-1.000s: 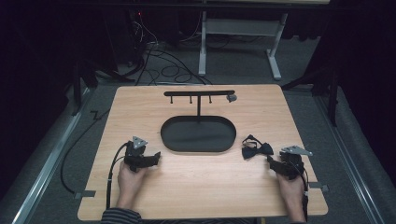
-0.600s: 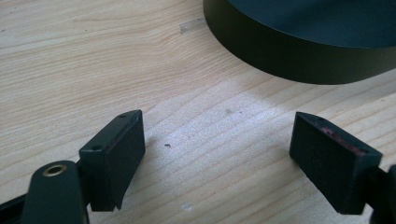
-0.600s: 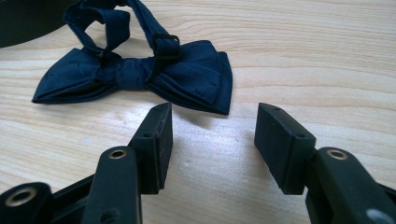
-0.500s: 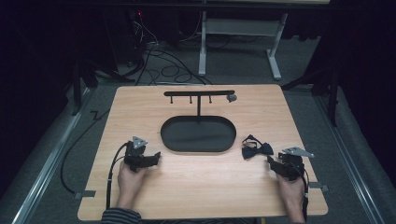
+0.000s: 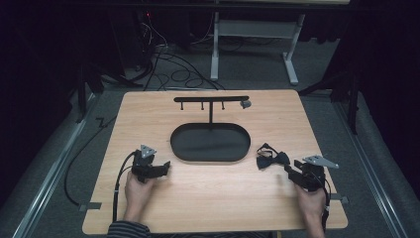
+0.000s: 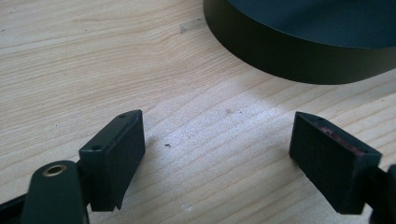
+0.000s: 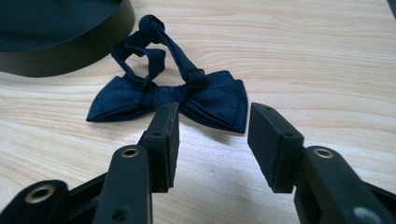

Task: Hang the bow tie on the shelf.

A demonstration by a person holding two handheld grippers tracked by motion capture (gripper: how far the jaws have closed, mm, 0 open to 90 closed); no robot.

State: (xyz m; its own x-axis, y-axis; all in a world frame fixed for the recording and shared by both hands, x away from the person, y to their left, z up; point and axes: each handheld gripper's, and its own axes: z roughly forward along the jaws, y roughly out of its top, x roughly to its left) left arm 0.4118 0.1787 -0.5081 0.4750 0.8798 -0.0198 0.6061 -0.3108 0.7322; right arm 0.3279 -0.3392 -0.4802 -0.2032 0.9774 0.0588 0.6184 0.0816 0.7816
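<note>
A dark navy bow tie (image 5: 271,158) lies flat on the wooden table (image 5: 208,198), just right of a black oval tray (image 5: 210,142). In the right gripper view the bow tie (image 7: 177,95) rests right beyond the jaws, its strap looped toward the tray (image 7: 60,46). My right gripper (image 5: 289,171) is open a short way from the tie, nothing between its jaws (image 7: 212,128). My left gripper (image 5: 164,167) sits left of the tray, open wide over bare wood (image 6: 217,144), with the tray wall (image 6: 299,60) ahead.
A black T-shaped rack (image 5: 212,101) with small hooks stands behind the tray at the table's far side. A small grey piece (image 5: 244,103) hangs at its right end. Cables (image 5: 168,64) and a metal frame (image 5: 252,34) lie on the floor beyond the table.
</note>
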